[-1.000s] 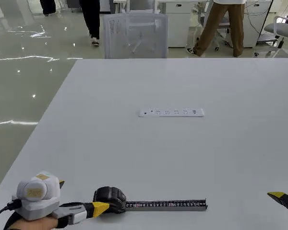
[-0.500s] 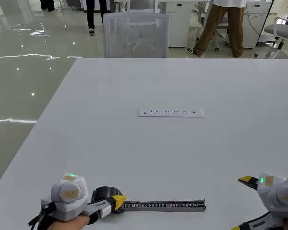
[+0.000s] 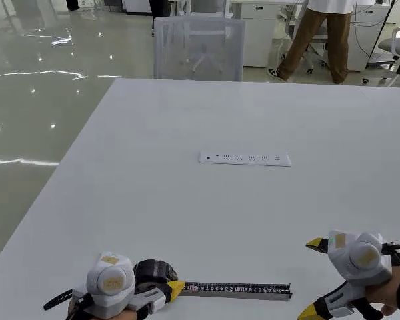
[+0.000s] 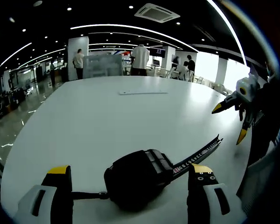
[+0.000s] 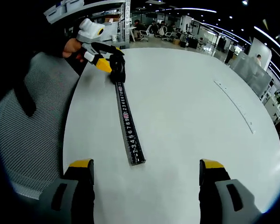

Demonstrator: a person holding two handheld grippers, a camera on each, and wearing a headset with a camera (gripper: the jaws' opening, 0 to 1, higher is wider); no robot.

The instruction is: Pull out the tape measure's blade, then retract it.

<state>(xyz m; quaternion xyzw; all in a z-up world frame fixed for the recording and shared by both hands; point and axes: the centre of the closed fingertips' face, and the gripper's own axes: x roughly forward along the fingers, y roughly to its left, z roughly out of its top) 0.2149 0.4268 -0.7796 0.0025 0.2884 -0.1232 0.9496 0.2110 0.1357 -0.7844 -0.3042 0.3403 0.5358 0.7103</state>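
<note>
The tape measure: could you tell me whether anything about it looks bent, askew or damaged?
Nothing stands out. The blade lies flat and straight on the table, with no kink visible, and its case sits between the jaws of the open left gripper. The right gripper is open, short of the blade's tip.

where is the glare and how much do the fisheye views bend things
Head view: bright streaks of glare lie on the glossy floor, while the white table is evenly lit. Left gripper view: the table's edge and the ceiling light strips bow into arcs; the tape measure case is sharp. Right gripper view: the power strip looks curved, yet numerals on the blade read clearly.
</note>
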